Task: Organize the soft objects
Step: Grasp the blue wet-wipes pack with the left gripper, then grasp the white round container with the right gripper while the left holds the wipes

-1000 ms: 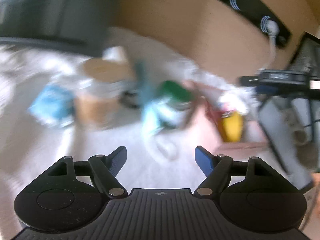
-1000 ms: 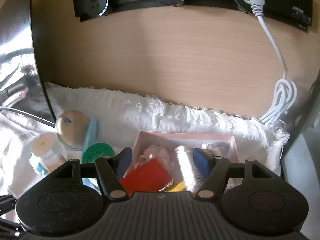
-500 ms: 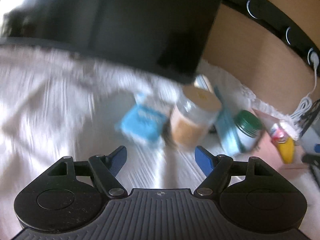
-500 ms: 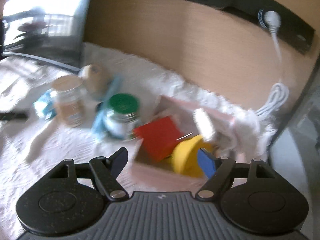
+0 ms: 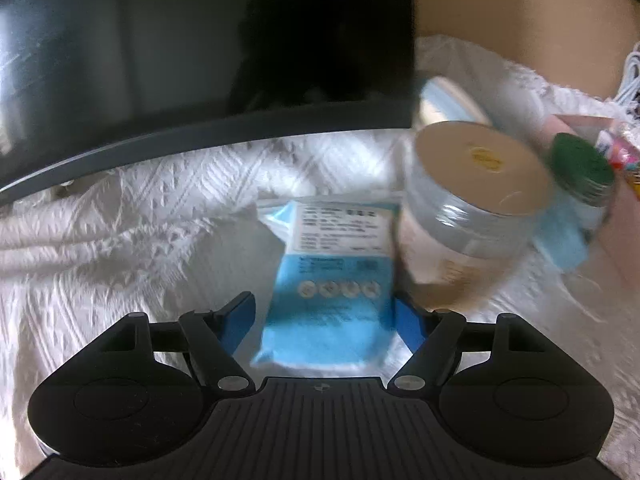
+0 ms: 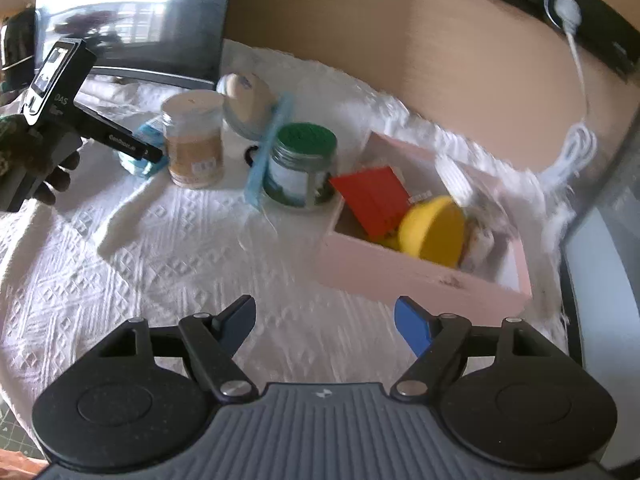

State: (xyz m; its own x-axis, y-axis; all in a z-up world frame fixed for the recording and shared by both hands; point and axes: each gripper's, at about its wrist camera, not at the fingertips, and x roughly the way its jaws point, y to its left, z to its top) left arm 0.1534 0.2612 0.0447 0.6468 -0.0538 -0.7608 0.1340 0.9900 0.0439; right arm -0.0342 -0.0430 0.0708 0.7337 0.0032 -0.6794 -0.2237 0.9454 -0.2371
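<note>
Blue packet [image 5: 332, 276] is what fills the left wrist view, lying flat on the white textured cloth [image 5: 132, 216] over the counter. Left claw [image 5: 325, 320] is spread wide with the packet's near end sitting between the blue pads, not pinched. Just to the packet's right is a jar with a tan lid [image 5: 476, 184], a green-lid jar [image 5: 582, 172] past that, kinda blurry. Dark monitor [image 5: 200, 52] looms behind.

Right wrist view: right claw [image 6: 325, 320] also wide, its jaws just opened a bit more, nothing between them, only cloth [image 6: 200, 264] underneath. Ahead to the right is a pink box [image 6: 420, 276] with a red thing [image 6: 372, 196] and a yellow sponge [image 6: 432, 228] inside. Far left, a gloved hand [image 6: 28, 152] holds the other claw by the packet [image 6: 144, 148], next to the tan-lid jar [image 6: 194, 140].
</note>
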